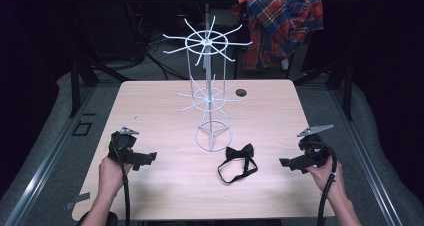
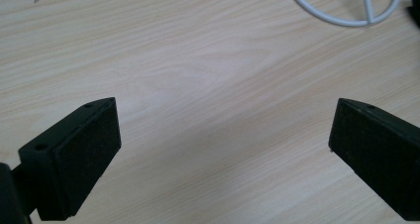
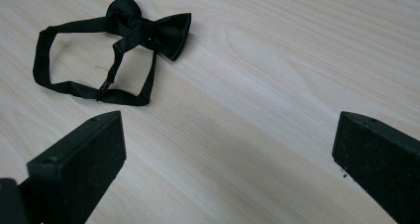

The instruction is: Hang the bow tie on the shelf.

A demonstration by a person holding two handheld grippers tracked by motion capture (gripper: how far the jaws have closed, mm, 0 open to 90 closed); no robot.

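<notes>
A black bow tie (image 1: 239, 153) with its looped strap (image 1: 235, 172) lies flat on the light wooden table (image 1: 150, 111), just in front of the ring base of a white wire rack (image 1: 214, 137). The rack (image 1: 207, 43) stands upright mid-table with two tiers of spokes. My left gripper (image 1: 150, 158) hovers low at the table's front left, jaws wide open over bare wood (image 2: 223, 135). At the front right my right gripper (image 1: 284, 162) is open too, pointing toward the bow tie (image 3: 148, 28), which lies ahead and to the left of its jaws (image 3: 228, 149).
A plaid shirt (image 1: 280, 21) hangs behind the table at the back right. A small round hole (image 1: 241, 92) sits in the tabletop behind the rack. Dark stands and cables surround the table's far side.
</notes>
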